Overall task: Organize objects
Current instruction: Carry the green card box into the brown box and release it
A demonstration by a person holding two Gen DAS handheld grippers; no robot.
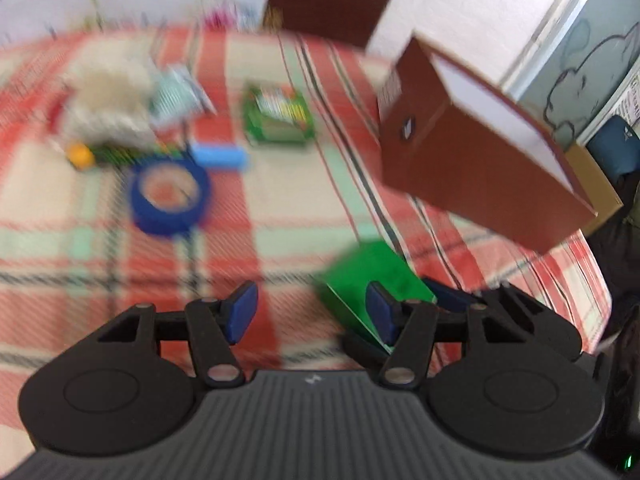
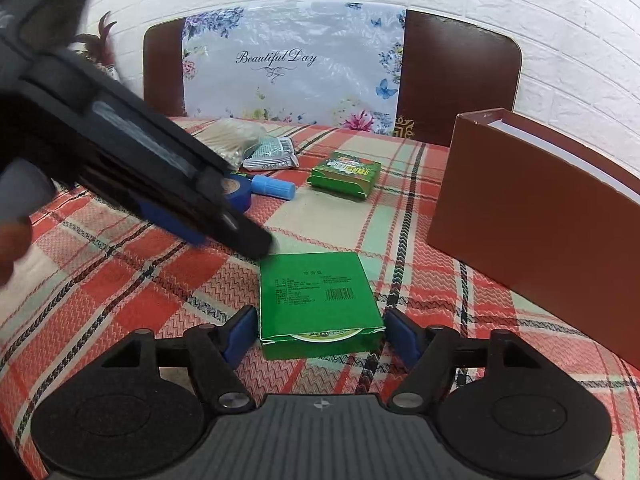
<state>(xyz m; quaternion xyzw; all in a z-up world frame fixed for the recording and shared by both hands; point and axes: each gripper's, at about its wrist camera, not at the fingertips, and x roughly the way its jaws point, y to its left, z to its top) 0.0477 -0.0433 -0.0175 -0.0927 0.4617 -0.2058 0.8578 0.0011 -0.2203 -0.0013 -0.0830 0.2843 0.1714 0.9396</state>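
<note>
Left wrist view, blurred. My left hand-held gripper (image 1: pixel 312 316) stands part open with nothing between its blue pads (image 1: pixel 240 312). The flat green box (image 1: pixel 360 276) lies on the plaid-covered bench (image 1: pixel 80 240), low and just right of the gap, partly behind my right-hand pad. Far left: a blue tape roll (image 1: pixel 170 196), a light blue tube (image 1: pixel 218 157), an orange-capped item (image 1: pixel 80 155), a pale bundle (image 1: pixel 106 108) and a silvery packet (image 1: pixel 178 96). A second green box (image 1: pixel 278 114) sits far centre. The brown box (image 1: pixel 476 152) stands open at right.

Right wrist view, sharp. My right hand-held gripper (image 2: pixel 318 338) brackets the near end of the flat green box (image 2: pixel 316 300); the pads (image 2: pixel 240 334) sit just beside its two sides, and I cannot tell whether they press. The box lies flat on the bench (image 2: pixel 120 300), label side up. The left hand-held gripper (image 2: pixel 224 228) crosses from the upper left, its tip just off the box's far left corner. Beyond it: tape roll (image 2: pixel 238 194), tube (image 2: pixel 274 187), packet (image 2: pixel 272 154), bundle (image 2: pixel 236 136), second green box (image 2: pixel 346 174). Brown box (image 2: pixel 532 208) to the right, a chair back (image 2: pixel 456 76) behind.
</note>
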